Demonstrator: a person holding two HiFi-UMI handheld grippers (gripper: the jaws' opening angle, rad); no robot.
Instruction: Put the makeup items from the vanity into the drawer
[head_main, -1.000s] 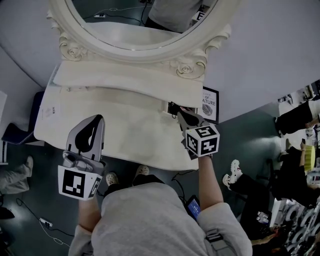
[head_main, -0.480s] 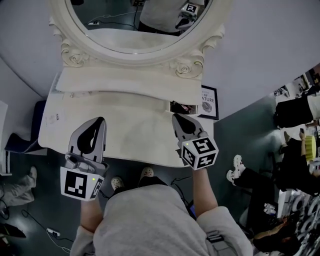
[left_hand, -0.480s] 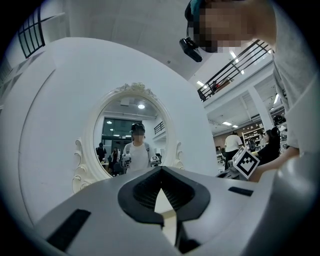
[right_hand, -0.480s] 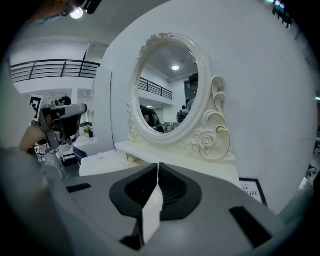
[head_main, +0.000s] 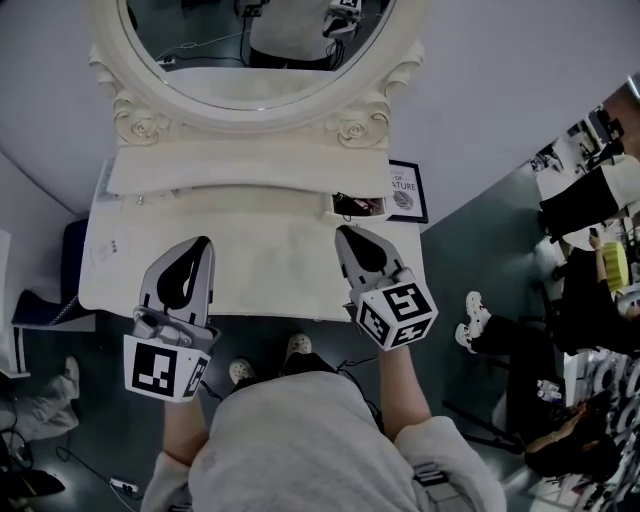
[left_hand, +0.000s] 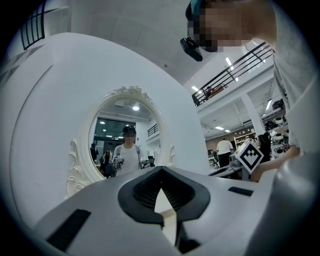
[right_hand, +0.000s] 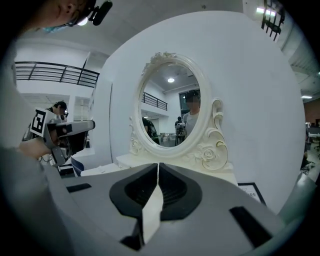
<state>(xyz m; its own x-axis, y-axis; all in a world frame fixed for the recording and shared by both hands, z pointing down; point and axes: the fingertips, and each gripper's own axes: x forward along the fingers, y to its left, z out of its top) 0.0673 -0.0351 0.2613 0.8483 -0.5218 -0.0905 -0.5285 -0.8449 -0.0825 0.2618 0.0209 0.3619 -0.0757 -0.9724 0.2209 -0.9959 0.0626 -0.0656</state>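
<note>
The cream vanity (head_main: 260, 265) with its oval mirror (head_main: 250, 60) fills the head view. At the back right of the top, a small drawer (head_main: 358, 205) stands slightly open with dark items showing inside. My right gripper (head_main: 345, 233) is shut and empty, its tips a little in front of that drawer. Over the left half of the top hangs my left gripper (head_main: 203, 241), also shut and empty. The left gripper view has the shut jaws (left_hand: 161, 171) facing the mirror (left_hand: 125, 142). Shut jaws (right_hand: 158, 165) also face the mirror (right_hand: 172, 112) in the right gripper view.
A framed sign (head_main: 405, 190) leans against the wall right of the vanity. A raised shelf (head_main: 240, 165) runs under the mirror. People stand on the floor at the right (head_main: 580, 210). Shoes (head_main: 298, 346) show below the vanity's front edge.
My right gripper has drawn back from the drawer toward the vanity's front edge and stays shut. The left gripper has barely moved.
</note>
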